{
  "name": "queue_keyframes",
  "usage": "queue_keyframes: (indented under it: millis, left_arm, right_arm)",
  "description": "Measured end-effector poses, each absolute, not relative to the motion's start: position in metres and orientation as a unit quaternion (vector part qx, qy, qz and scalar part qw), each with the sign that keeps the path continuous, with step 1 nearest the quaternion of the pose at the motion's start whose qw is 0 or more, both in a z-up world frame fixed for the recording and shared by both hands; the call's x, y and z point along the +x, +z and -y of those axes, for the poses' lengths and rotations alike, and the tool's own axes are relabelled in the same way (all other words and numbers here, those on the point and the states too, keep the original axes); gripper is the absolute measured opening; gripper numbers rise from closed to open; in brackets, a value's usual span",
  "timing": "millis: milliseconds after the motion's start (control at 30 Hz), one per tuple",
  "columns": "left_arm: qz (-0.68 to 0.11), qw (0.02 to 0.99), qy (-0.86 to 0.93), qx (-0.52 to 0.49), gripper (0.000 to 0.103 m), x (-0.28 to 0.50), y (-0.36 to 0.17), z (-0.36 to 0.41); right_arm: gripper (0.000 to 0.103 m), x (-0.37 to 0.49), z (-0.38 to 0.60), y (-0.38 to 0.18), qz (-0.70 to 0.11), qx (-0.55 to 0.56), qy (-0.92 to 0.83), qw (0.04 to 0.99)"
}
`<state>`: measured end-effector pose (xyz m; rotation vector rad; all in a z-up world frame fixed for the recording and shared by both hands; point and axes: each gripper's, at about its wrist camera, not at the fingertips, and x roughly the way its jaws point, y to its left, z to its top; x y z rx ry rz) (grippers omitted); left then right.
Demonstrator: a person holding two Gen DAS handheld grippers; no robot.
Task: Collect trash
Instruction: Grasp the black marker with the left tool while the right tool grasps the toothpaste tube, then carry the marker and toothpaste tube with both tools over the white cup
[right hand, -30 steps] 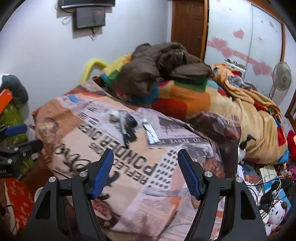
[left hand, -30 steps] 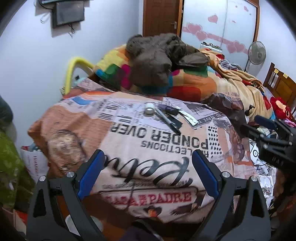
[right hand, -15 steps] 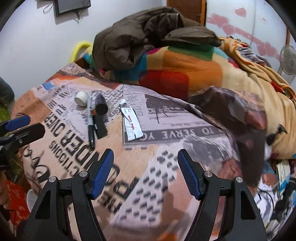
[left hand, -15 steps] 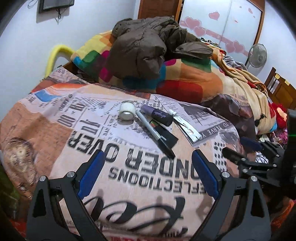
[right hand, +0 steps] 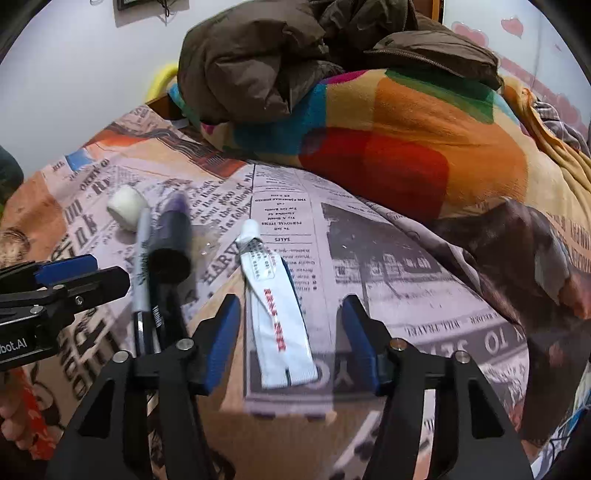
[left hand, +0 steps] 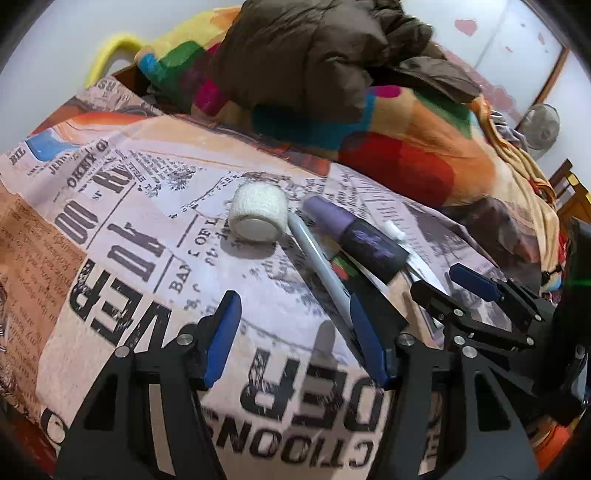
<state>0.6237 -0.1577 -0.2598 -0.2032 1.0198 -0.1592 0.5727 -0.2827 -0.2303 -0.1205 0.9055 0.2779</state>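
Trash lies clustered on the bed's newsprint blanket (right hand: 388,266). The right tool (right hand: 288,341) straddles the white tube (right hand: 277,317), jaws closing but not touching; the left tool (left hand: 295,338) narrows, empty, near the pen (left hand: 321,266).

Left wrist view: white tube (left hand: 397,236) mostly hidden behind purple bottle (left hand: 354,236) and right gripper (left hand: 448,286); its label unreadable. Fan (left hand: 543,129) small, blurred near edge. Right wrist view: purple bottle (right hand: 171,240) smeared by motion blur, label unreadable. Pen (right hand: 142,266) lower end hidden behind right gripper finger. Wall frame (right hand: 151,3) cut off by top edge.
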Motion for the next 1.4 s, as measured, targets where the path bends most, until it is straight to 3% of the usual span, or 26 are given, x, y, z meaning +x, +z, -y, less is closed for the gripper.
queue_keyframes:
  millis: [167,333,533,900,1400]
  left_arm:
    - [-0.484,0.866,-0.082,-0.095,0.048,0.635,-0.264,0.164]
    - [-0.488,0.865,-0.082,-0.083,0.020,0.643,-0.266,0.176]
    - [-0.502,0.855,-0.092,-0.098,0.012,0.639,-0.266,0.173]
    - [-0.507,0.850,-0.123,-0.073,0.009,0.592,-0.247,0.168]
    - [-0.440,0.887,-0.131,-0.049,0.009,0.506,-0.153,0.148]
  right_arm:
    - [0.045,0.579,0.277,-0.230,-0.426,-0.071,0.144,0.890]
    - [0.024,0.580,0.268,-0.230,-0.428,-0.079,0.157,0.887]
    - [0.023,0.581,0.266,-0.230,-0.443,-0.066,0.143,0.883]
    - [0.023,0.542,0.286,-0.218,-0.455,-0.049,0.127,0.880]
    - [0.023,0.477,0.285,-0.117,-0.388,-0.031,0.128,0.912]
